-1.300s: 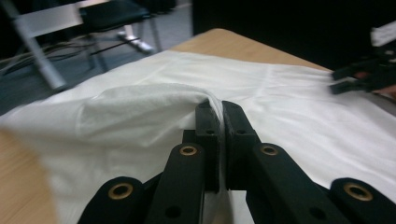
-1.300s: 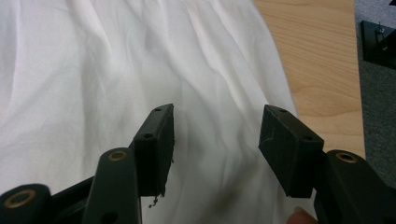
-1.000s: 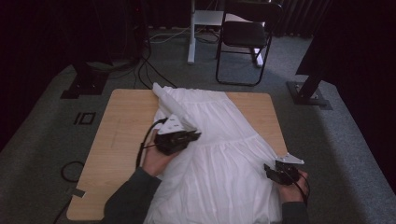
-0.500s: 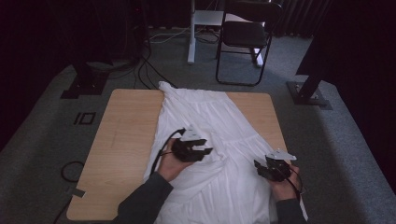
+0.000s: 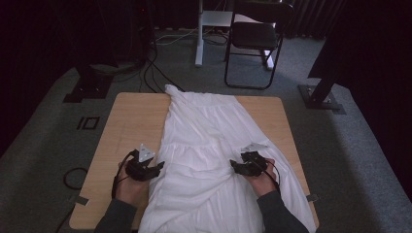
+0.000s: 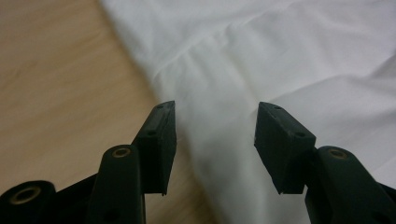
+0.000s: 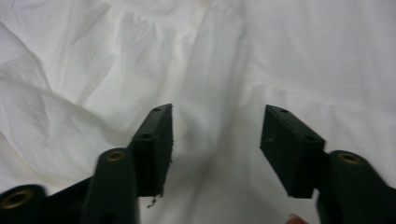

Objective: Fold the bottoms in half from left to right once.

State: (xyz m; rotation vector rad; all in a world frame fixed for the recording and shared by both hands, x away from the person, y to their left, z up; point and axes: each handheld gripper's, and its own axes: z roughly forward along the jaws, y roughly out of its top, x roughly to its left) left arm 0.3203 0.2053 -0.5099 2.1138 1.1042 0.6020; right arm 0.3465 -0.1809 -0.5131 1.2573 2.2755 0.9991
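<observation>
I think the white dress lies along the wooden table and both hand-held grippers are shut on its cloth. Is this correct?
Not quite. The white dress does lie along the wooden table, but both hand-held grippers are open. The left gripper view shows the left hand-held gripper with jaws apart above the cloth's edge; the right gripper view shows the right hand-held gripper likewise.

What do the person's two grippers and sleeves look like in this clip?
Both the left gripper and right gripper are black, each with two blocky jaws showing round screw holes, a grey three-cornered plate on top and a trailing black cable. The person wears dark grey long sleeves.
</observation>
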